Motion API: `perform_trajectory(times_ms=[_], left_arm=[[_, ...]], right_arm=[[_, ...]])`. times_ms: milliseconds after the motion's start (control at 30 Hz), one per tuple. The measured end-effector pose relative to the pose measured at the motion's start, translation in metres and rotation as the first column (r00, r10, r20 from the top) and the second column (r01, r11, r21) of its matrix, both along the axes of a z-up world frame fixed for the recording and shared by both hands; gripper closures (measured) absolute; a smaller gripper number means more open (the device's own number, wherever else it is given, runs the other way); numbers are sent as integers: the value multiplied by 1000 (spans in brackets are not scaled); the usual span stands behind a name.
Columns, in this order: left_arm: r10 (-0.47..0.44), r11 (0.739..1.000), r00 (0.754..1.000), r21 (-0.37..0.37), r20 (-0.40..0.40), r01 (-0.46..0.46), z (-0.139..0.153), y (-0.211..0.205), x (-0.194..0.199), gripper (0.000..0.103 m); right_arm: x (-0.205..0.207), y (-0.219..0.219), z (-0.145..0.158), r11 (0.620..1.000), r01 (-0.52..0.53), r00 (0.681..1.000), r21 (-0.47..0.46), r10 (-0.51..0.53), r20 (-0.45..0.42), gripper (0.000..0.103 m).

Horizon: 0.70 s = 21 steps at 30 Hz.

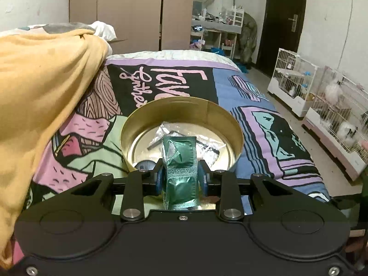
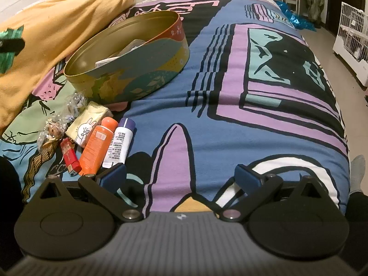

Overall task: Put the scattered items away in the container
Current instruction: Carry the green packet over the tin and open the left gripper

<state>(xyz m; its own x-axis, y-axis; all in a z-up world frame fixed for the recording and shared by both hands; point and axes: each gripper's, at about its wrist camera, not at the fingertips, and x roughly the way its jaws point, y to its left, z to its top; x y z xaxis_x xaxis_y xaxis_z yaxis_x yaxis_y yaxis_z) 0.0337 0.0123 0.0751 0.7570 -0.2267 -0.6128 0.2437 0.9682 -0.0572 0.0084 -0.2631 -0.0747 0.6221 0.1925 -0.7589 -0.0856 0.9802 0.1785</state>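
Green foil packets (image 1: 180,170) are pinched between the pads of the left hand-held gripper (image 1: 180,177), just short of the gold tin (image 1: 226,124) ahead; released early, they could be dropped on the bed (image 1: 253,96). The right hand-held gripper (image 2: 180,177) is held open, empty.

Right gripper (image 2: 180,176) over the printed bedspread (image 2: 230,92), jaws spread wide, nothing between them. Round tin (image 2: 138,69) upper left, lid off, some packets visible inside. Near the tin on its near side, a loose cluster: tissue pack with a rabbit print (image 2: 88,124), orange tube (image 2: 97,147) touching white tube with purple cap (image 2: 119,143), red lighter (image 2: 70,157), clear crinkled wrappers (image 2: 55,126). Yellow blanket (image 2: 57,16) bunched behind. Green packet (image 2: 9,46) at far left edge.
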Motion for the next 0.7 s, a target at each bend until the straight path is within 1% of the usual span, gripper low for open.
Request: perform_trajectory(times_ms=[167, 500, 700], left_arm=[[-5, 1000, 1000, -4, -18, 5, -2, -3, 18, 76], [-34, 999, 999, 21, 5, 34, 14, -15, 52, 76], [-36, 999, 999, 18, -19, 37, 16, -20, 78, 76]], right_arm=[[1, -1, -1, 1000, 0, 1000, 7, 0, -1, 0], [2, -1, -2, 1000, -9, 1000, 19, 9, 7, 0], [2, -1, -1, 1000, -13, 1000, 28, 13, 14, 0]])
